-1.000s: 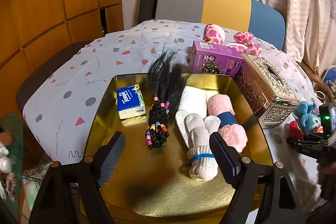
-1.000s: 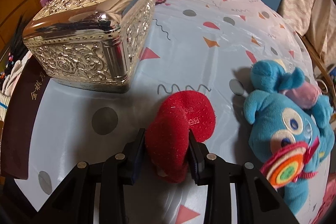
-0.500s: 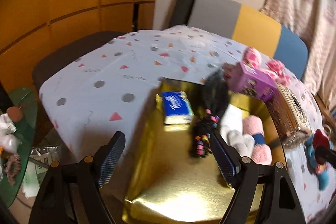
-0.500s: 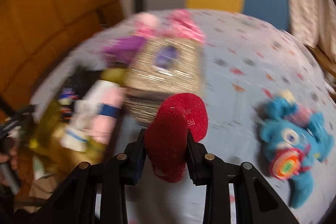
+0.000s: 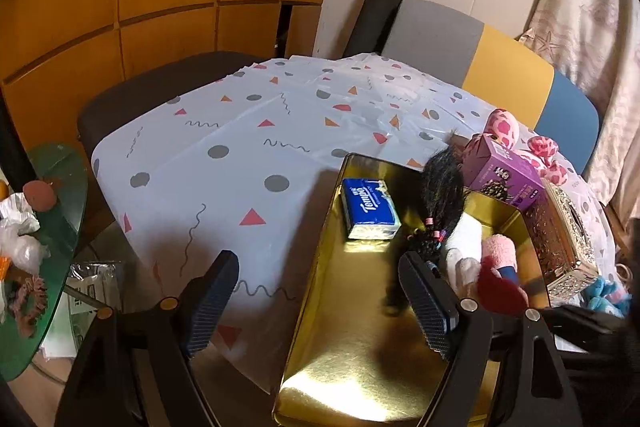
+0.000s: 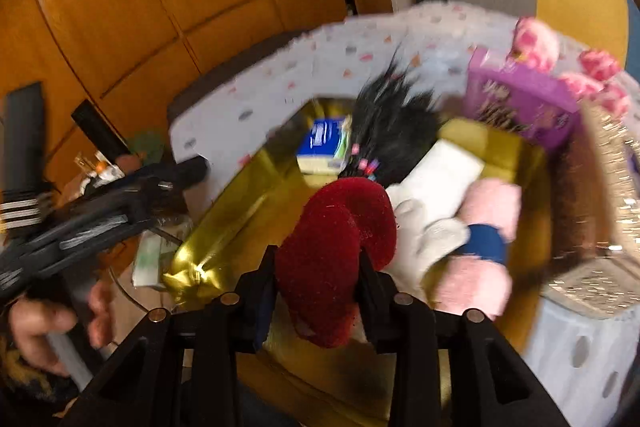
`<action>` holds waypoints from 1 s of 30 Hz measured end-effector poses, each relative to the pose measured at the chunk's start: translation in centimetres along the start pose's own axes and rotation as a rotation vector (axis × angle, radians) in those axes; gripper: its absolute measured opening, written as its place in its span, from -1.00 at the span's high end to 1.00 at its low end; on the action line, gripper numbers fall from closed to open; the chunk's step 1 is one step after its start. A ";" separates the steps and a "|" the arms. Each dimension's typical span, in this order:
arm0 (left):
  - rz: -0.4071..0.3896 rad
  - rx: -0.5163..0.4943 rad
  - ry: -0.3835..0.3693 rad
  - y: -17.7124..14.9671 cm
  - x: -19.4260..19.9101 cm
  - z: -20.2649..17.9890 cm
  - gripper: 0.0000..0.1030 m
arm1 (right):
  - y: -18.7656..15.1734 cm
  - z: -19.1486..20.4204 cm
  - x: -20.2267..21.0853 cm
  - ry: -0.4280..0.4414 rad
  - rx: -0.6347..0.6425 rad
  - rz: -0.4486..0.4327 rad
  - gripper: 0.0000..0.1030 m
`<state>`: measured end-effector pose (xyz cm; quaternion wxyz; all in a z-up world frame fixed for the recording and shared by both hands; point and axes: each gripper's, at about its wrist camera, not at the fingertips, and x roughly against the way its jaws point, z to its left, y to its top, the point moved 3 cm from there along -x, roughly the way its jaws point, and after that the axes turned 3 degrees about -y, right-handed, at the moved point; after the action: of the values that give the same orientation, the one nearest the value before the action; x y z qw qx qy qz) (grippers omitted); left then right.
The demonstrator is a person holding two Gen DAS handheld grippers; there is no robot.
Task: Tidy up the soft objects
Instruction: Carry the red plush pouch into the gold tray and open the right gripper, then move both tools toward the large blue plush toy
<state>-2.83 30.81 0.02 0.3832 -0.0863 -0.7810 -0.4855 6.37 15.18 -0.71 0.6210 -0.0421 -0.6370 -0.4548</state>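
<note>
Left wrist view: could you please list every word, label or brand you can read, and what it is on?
"Tempo": on the blue tissue pack in the gold tray.
Purple box: print too small to read.
Red plush: white print too blurred to read.

The one word that reads clearly is "Tempo", in white script on the blue tissue pack (image 5: 370, 209) lying in the gold tray (image 5: 360, 367); the smaller characters above it are too fine to make out. The purple box (image 5: 506, 179) beside the tray carries print on its side and a few pale characters near its lower corner, but none can be read. In the right wrist view all print is blurred. The red plush (image 6: 340, 247) shows no legible lettering.
</note>
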 end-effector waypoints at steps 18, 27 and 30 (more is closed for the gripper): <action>0.000 -0.061 -0.006 -0.7 0.3 -1.4 -0.61 | -0.9 -3.9 3.1 0.007 -0.165 -0.077 -0.22; 0.004 -0.151 -0.035 -1.4 1.0 -4.6 -0.61 | -2.9 -6.8 6.1 -0.097 -0.189 -0.129 -0.22; 0.003 -0.180 -0.047 -1.7 1.1 -5.7 -0.61 | -3.7 -8.0 7.0 -0.129 -0.204 -0.139 -0.22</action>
<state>-1.52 24.97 0.96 0.3560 -0.1328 -0.7430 -0.5510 8.52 4.40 1.66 0.5382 -0.0899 -0.6276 -0.5553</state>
